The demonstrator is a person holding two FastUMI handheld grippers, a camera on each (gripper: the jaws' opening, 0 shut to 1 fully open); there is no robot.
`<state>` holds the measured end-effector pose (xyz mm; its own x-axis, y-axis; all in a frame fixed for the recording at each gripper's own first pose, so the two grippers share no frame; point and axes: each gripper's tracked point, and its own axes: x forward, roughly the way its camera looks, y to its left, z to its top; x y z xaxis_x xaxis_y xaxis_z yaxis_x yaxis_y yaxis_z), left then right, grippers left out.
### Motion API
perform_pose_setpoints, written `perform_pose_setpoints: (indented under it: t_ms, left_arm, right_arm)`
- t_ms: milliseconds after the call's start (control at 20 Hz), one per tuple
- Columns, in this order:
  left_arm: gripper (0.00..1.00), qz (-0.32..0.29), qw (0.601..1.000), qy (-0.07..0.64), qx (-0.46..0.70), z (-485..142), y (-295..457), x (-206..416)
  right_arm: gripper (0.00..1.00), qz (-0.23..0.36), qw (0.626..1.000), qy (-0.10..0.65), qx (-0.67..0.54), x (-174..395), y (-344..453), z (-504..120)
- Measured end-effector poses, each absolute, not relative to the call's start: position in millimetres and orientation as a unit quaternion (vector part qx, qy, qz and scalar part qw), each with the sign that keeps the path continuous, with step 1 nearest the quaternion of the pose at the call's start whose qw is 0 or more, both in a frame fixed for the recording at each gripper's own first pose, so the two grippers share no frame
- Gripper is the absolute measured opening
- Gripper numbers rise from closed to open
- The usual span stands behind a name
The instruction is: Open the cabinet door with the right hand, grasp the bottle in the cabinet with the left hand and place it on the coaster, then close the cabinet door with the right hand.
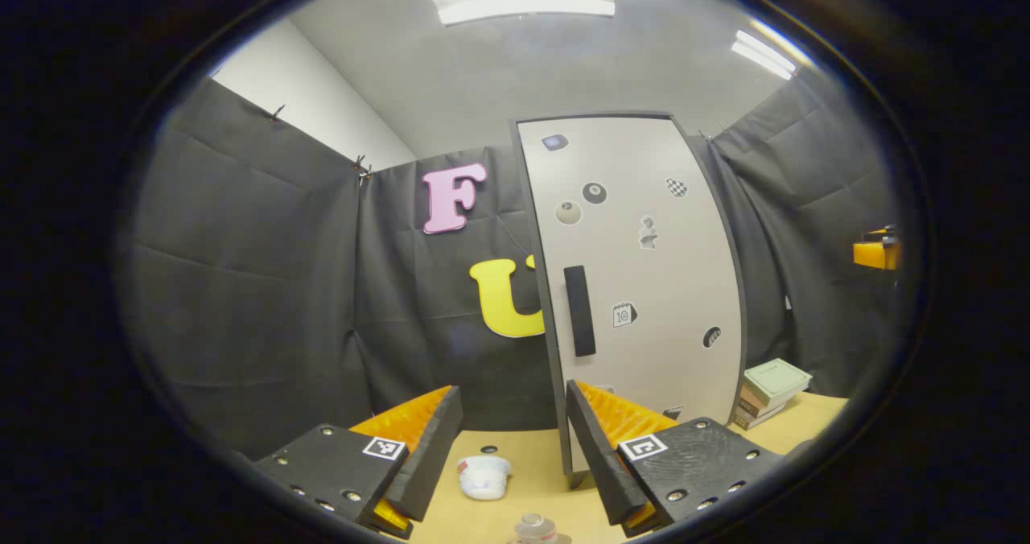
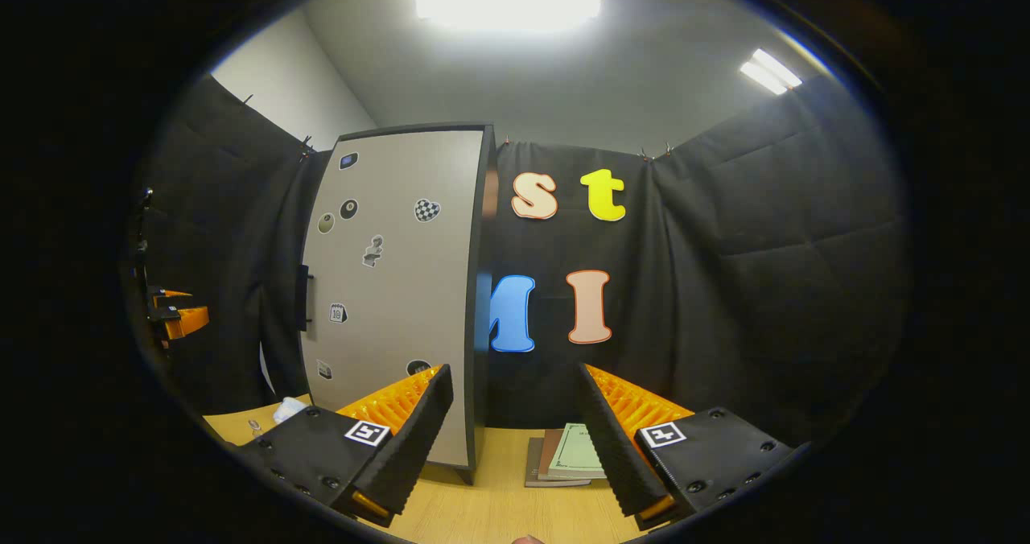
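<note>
The cabinet [image 1: 644, 286] stands upright on the table with its grey, sticker-covered door closed; a black vertical handle [image 1: 579, 311] sits near the door's left edge. The bottle is hidden behind the door. My left gripper [image 1: 512, 395] is open and holds nothing, a short way in front of the cabinet and left of the handle. In the right gripper view the cabinet [image 2: 394, 286] is ahead to the left, with its handle [image 2: 304, 296] at the far edge. My right gripper [image 2: 513, 373] is open and holds nothing, off the cabinet's right front corner. A small round pale object [image 1: 537, 528], possibly the coaster, lies on the table below the left gripper.
A white crumpled-looking object [image 1: 484, 477] lies on the wooden table [image 1: 523, 455] between the left fingers. A stack of books [image 1: 771, 391] rests right of the cabinet, the same stack of books [image 2: 567, 455] lying ahead of the right gripper. Black cloth walls enclose the table.
</note>
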<state>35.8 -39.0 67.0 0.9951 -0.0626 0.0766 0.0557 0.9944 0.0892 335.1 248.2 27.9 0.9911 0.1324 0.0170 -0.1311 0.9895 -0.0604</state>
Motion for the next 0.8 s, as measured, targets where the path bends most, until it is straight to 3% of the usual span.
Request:
perform_pose_setpoints:
  t_ms: [800]
  left_arm:
    - [0.79,-0.028,0.997,-0.054,0.044,85.3,-18.9,12.0]
  right_arm:
    - [0.96,0.060,0.998,-0.006,-0.026,317.7,249.4,38.4]
